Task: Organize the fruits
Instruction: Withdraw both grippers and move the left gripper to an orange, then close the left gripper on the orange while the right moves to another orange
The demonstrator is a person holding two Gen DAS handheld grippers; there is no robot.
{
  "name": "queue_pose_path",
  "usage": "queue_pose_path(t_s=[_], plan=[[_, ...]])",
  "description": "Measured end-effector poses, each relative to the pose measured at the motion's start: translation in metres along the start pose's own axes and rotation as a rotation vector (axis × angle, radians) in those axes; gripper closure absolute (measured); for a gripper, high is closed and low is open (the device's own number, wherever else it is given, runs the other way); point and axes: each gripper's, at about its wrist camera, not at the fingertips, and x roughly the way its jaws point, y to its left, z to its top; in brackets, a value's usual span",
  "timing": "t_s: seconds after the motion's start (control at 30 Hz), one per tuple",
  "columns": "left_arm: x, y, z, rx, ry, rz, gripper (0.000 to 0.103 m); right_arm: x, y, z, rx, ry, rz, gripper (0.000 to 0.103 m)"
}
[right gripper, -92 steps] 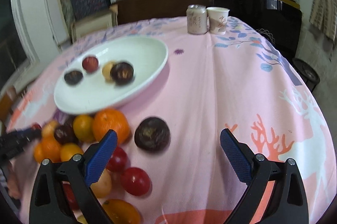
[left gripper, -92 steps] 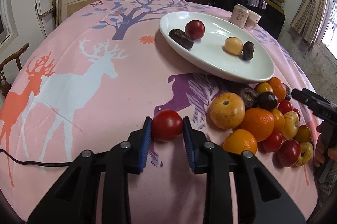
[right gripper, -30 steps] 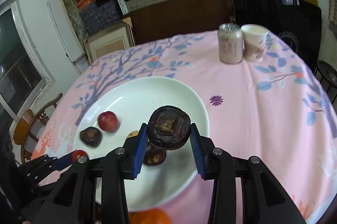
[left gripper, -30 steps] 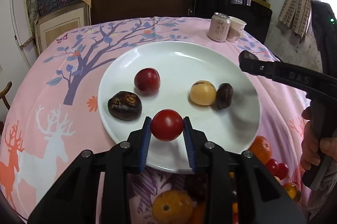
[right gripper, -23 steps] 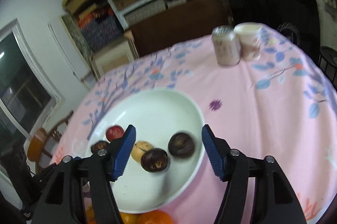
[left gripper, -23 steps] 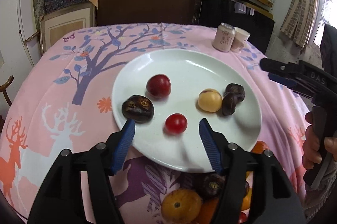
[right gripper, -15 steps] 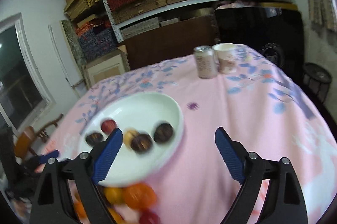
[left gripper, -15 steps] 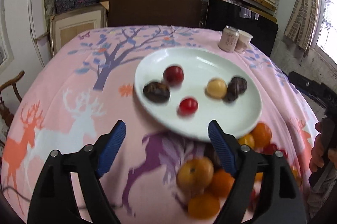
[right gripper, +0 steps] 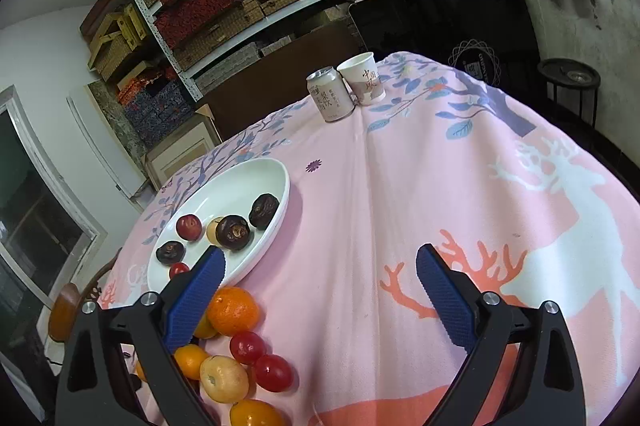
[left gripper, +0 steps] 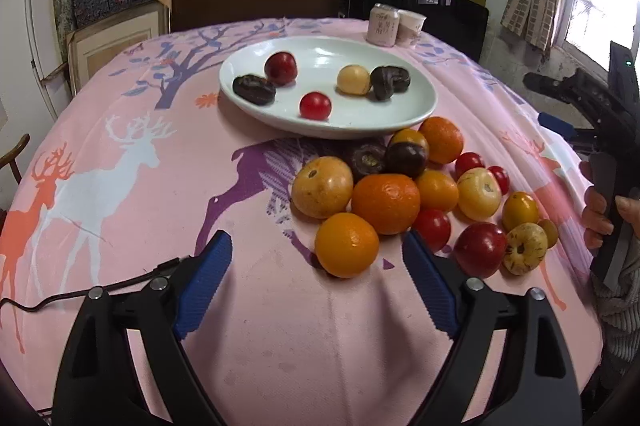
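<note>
Both tools are spreading wider with nothing between the pads: the left tool [left gripper: 316, 280] above the loose fruit pile [left gripper: 404, 197], the right tool [right gripper: 320, 286] over the pink tabletop [right gripper: 400, 205]. The white plate [left gripper: 416, 105] holds 6 fruits, the pile just beside it.

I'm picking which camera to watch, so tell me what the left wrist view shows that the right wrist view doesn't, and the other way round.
Only the left wrist view shows the whole fruit pile on the cloth, a hand holding the right gripper at the edge, and a black cable.

Only the right wrist view shows the bare cloth right of the plate, and a chair at the table's left edge.

Both show the white plate with six fruits, and the can beside the paper cup. Each view's own jaws are opening, nothing between them.
</note>
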Motion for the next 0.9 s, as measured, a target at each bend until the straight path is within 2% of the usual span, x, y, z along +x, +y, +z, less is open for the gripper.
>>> queue_pose_path(t_s=[0.1,0.13,0.2,0.23,0.33,0.5,0.57,0.6,0.67,0.73,0.9], plan=[[0.009,0.014,0.001,-0.068,0.044,0.014,0.016,-0.001,0.000,0.000,0.000,-0.002,0.004,0.006],[0.005,0.020,0.001,-0.096,0.025,0.025,0.016,-0.001,0.000,0.000,0.002,-0.003,0.005,0.006],[-0.008,0.034,0.002,-0.141,-0.043,0.116,0.017,0.000,-0.001,0.000,0.006,-0.001,0.007,0.006],[-0.013,0.040,0.001,-0.167,-0.062,0.134,0.017,0.000,-0.001,0.000,0.006,0.002,0.008,0.006],[-0.021,0.055,-0.003,-0.240,-0.078,0.069,0.017,0.004,-0.002,0.001,0.014,0.025,0.019,0.006],[-0.012,0.028,-0.002,-0.114,-0.041,0.073,0.017,0.003,0.002,-0.001,0.011,0.027,0.028,0.006],[-0.010,0.025,-0.001,-0.096,-0.036,0.070,0.018,0.004,0.001,-0.001,0.015,0.029,0.028,0.006],[-0.009,0.027,-0.001,-0.103,-0.031,0.068,0.020,0.005,0.001,-0.001,0.017,0.031,0.027,0.006],[-0.006,0.033,0.000,-0.126,-0.015,0.051,0.031,0.005,0.000,-0.001,0.021,0.035,0.026,0.006],[0.001,0.037,0.000,-0.149,0.015,0.030,0.048,0.005,0.000,-0.001,0.022,0.035,0.026,0.006],[0.004,0.033,0.000,-0.132,0.020,0.008,0.049,0.006,0.000,-0.002,0.018,0.038,0.024,0.006]])
